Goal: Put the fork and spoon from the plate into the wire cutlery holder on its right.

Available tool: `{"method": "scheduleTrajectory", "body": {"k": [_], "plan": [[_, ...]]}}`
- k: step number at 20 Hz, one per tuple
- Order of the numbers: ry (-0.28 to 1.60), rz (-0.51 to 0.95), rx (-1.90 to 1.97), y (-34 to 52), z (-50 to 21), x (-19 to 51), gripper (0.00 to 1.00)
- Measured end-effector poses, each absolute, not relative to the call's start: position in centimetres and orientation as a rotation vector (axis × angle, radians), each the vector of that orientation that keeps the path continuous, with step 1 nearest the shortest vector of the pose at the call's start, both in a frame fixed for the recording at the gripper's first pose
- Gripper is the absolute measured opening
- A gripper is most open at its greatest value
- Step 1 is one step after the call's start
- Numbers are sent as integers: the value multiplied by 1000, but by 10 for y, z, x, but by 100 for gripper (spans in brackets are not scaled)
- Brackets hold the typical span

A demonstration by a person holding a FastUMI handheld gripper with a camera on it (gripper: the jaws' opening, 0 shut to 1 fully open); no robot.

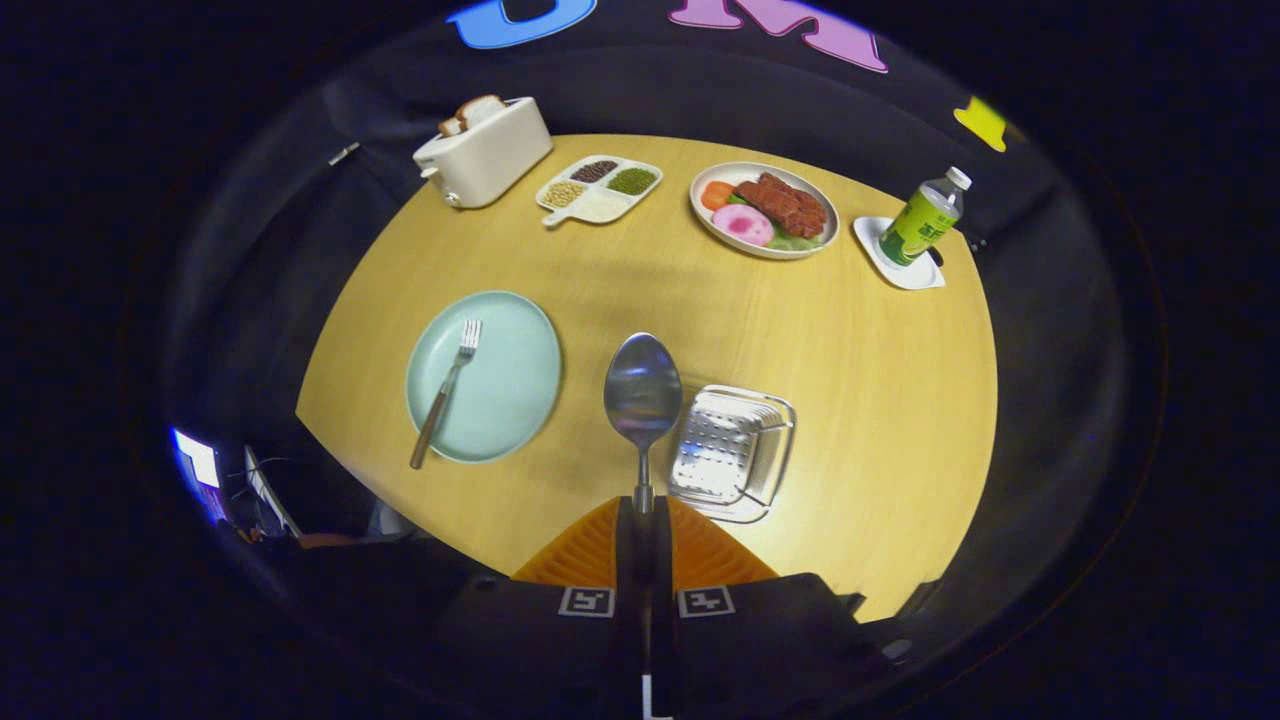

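Note:
My gripper point(643, 510) is shut on the spoon point(642, 400), held by its handle with the bowl pointing away from the fingers, high above the table. The spoon's bowl hangs between the pale green plate point(515, 400) and the wire cutlery holder point(732, 452). The fork point(446, 390) lies on the plate with its tines toward the far side and its brown handle over the plate's near rim. The holder stands just ahead of the fingers and to their right, with nothing seen inside it.
On the round wooden table point(850, 400), at the far side, stand a white toaster point(485, 150) with bread, a divided dish of beans point(598, 187), a plate of food point(765, 210) and a green bottle point(925, 217) on a white coaster.

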State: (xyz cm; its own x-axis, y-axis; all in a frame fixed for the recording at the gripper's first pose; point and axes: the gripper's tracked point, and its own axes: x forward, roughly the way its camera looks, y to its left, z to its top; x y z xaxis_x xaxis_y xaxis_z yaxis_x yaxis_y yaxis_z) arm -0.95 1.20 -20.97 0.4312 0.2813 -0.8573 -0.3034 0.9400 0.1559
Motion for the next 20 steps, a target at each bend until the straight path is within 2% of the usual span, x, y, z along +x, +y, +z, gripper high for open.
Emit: {"method": "scheduleTrajectory", "body": {"k": [7,13,16,18,20], "plan": [[1346,374,-178,-31,-255,-18,8],[1384,339,-145,-23,-258,-1,15],[1368,309,-149,-28,-256,1,25],[1320,282,-132,-30,-253,4,38],[1249,263,-100,-27,-244,8,45]]}}
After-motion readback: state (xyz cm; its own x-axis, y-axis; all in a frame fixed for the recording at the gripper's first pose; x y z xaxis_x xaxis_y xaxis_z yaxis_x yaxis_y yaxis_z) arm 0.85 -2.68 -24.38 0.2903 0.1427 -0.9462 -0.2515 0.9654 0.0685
